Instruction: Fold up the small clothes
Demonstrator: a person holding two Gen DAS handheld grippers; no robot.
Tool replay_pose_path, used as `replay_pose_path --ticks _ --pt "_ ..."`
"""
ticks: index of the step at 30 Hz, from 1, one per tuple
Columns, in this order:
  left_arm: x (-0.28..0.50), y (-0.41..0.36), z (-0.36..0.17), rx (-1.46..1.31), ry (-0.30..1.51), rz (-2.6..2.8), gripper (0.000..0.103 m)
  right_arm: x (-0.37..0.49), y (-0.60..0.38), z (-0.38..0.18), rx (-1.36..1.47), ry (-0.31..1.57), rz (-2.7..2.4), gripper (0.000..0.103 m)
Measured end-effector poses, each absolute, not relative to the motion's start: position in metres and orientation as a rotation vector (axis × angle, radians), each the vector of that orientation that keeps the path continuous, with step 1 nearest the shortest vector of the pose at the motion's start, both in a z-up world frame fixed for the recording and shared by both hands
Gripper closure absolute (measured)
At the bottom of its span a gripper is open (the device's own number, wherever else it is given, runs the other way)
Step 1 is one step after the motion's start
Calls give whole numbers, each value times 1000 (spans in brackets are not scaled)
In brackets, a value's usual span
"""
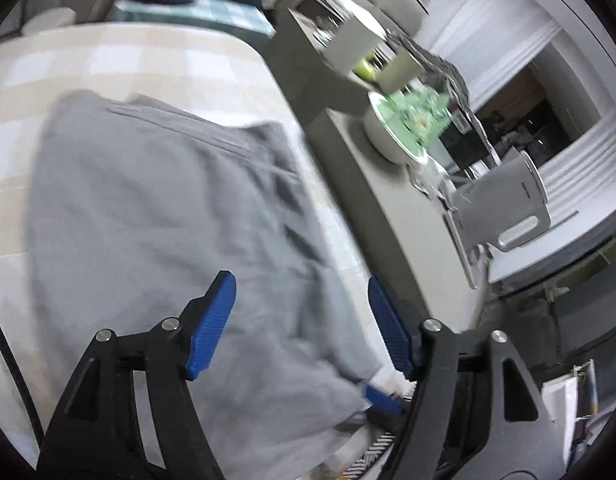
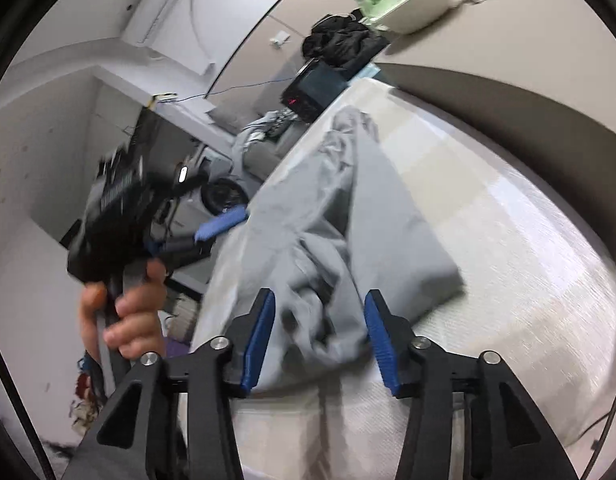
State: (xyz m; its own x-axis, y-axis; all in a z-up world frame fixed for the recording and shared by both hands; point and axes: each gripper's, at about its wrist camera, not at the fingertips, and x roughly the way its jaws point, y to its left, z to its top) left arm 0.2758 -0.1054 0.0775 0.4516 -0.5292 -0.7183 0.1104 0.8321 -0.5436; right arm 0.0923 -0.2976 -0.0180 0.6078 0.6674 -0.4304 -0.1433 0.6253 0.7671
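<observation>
A grey garment (image 1: 160,216) lies partly folded on the checked tablecloth (image 1: 156,60), with dark marks along its right side. My left gripper (image 1: 299,280) hovers over the garment's near right part, open, its blue pads apart from the cloth. In the right wrist view the grey garment (image 2: 372,208) runs away from me, bunched at its near end. My right gripper (image 2: 320,294) is open, the bunched end lying between its pads without being pinched. A hand (image 2: 128,312) holds the left gripper at the table's left edge, one of its blue fingers (image 2: 222,222) showing.
Beside the table runs a grey counter (image 1: 372,208) with a white bowl of green stuff (image 1: 392,132) and a grey appliance (image 1: 512,200). A black device with red digits (image 2: 312,88) and dark cloth (image 2: 344,40) sit beyond the table's far end.
</observation>
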Motion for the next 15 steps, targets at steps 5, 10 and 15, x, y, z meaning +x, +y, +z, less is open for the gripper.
replay_pose_path --ticks 5,10,15 --pt "239 -39 66 -463 1007 -296 37 121 -288 -10 692 818 546 52" --pt "210 7 45 -506 1012 -232 37 155 -260 -8 558 918 601 54" --pt "193 38 29 -542 1015 -187 37 175 -228 6 370 970 601 92"
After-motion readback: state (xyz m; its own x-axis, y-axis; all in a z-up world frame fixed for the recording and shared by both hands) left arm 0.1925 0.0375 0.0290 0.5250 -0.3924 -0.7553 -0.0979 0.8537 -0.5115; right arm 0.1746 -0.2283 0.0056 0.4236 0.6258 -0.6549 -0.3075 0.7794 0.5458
